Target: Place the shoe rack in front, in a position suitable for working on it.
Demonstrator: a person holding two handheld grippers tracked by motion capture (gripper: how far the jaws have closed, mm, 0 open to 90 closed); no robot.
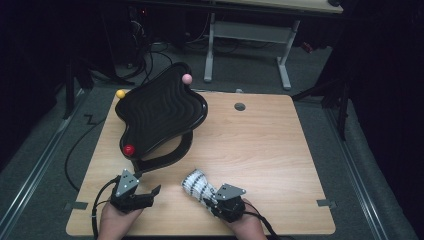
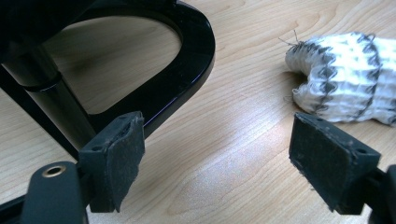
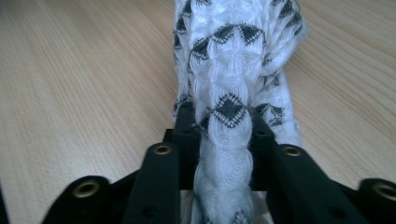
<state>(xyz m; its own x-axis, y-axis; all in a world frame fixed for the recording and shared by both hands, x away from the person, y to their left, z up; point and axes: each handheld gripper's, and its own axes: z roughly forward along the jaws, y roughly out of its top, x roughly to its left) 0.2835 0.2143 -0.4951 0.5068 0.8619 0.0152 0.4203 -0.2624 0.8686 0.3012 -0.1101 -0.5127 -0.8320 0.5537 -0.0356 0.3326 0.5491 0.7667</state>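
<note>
Nearest me, my right gripper (image 1: pixel 209 198) had its jaws clamped on the sock (image 1: pixel 197 183), which lay on the desk (image 1: pixel 260 150) near its front edge. Just left, my left gripper (image 1: pixel 150 192) held its jaws wide, empty. Beyond stood the black stand (image 1: pixel 162 112).

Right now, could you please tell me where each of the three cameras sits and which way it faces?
High view: above the person's table edge, looking forward and down at the wooden table, black stand and both hands.
Left gripper view: on the left gripper, looking along its open jaws at the stand's base.
Right gripper view: on the right gripper, looking along jaws pinching the white knitted cloth.
Shared: all three show the cloth on the table.
</note>
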